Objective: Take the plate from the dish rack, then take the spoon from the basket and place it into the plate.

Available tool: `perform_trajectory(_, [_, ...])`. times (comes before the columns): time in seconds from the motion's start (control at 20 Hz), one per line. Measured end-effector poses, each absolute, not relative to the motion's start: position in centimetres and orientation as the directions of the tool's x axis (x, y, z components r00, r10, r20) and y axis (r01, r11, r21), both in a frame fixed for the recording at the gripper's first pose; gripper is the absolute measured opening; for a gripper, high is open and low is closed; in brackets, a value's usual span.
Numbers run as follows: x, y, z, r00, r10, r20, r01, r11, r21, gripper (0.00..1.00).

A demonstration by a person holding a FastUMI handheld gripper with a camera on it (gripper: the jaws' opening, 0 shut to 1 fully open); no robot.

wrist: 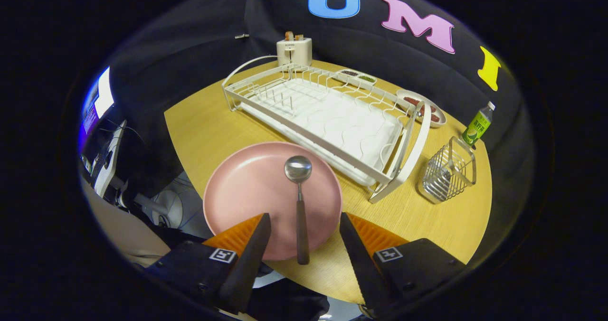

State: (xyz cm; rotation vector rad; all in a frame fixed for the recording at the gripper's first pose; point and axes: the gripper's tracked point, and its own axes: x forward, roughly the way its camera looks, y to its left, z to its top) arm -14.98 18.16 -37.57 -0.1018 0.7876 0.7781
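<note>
A pink plate (256,193) lies flat on the wooden table (199,126), just ahead of my fingers. A spoon (300,207) with a metal bowl and a dark handle rests in the plate; its handle end sticks out over the near rim and lies between my fingertips without touching them. My gripper (304,221) is open, with nothing held. Beyond the plate stands the white wire dish rack (327,117), with nothing in it. The small wire basket (449,171) stands to the right of the rack.
A white toaster (294,50) stands behind the rack. Small dishes (424,106) with food sit at the table's far side. A green bottle (479,125) stands behind the basket. The table's near edge runs just under my fingers; a monitor (99,117) and cables are left.
</note>
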Motion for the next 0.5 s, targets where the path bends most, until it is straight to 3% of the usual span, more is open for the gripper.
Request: perform_trajectory(0.5, [-5.1,15.3,-21.2,0.738,0.551,-0.39,-0.529,0.831,0.172,0.9])
